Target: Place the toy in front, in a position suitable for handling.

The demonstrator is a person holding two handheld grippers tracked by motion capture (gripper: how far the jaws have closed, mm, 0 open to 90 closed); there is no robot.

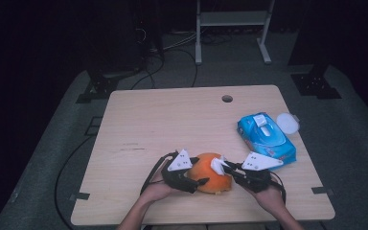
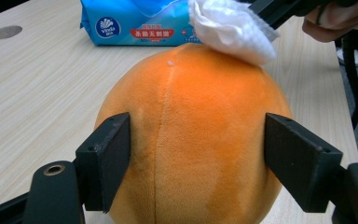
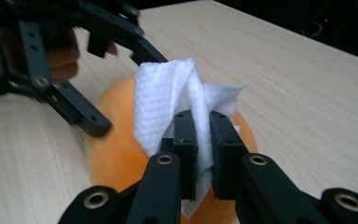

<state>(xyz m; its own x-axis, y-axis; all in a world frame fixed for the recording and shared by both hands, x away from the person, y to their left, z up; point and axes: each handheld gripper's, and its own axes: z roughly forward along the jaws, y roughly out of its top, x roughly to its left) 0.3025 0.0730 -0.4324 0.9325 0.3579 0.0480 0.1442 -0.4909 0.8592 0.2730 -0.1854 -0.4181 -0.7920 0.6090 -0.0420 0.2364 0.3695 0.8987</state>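
Note:
An orange plush ball (image 1: 213,176) lies near the front edge of the wooden table (image 1: 172,120). My left gripper (image 1: 197,173) reaches in from the left, and in the left gripper view its two pads (image 2: 107,158) press on the ball's (image 2: 191,130) sides. My right gripper (image 1: 224,166) comes from the right, shut on a crumpled white wipe (image 1: 217,165). The wipe (image 2: 233,30) rests on the top of the ball. In the right gripper view the wipe (image 3: 168,98) sticks up between the closed jaws of my right gripper (image 3: 203,126), above the ball (image 3: 116,154).
A blue pack of wet wipes (image 1: 267,135) lies on the table's right side, with a round white lid (image 1: 287,122) beside it by the edge. A cable hole (image 1: 227,98) is near the far edge. Cables trail off the table's front left.

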